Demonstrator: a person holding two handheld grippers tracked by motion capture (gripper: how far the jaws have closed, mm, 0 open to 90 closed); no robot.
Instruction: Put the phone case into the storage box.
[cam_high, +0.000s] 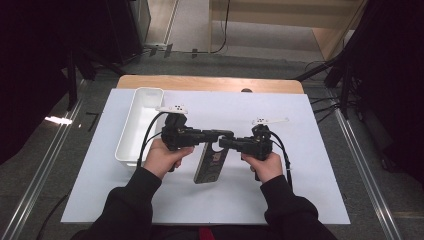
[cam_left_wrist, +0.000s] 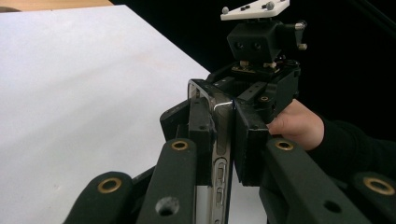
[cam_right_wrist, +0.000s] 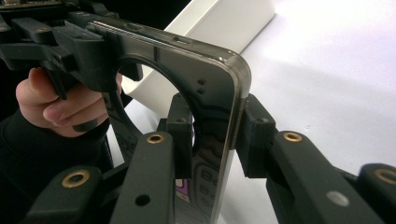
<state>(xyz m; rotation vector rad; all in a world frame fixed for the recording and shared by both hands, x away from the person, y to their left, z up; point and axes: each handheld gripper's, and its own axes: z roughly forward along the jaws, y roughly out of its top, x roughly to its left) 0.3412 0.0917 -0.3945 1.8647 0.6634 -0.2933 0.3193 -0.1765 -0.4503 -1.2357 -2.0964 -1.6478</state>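
Phone (cam_high: 211, 161), clamped between both grippers' jaws

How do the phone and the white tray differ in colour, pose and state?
The phone is dark with a glossy metal edge; the white tray is plain matt white. The phone is held on edge, tilted above the white sheet, while the tray lies flat on it. The left gripper and the right gripper both clamp the phone; nothing touches the tray. Both are long and rectangular with rounded corners.
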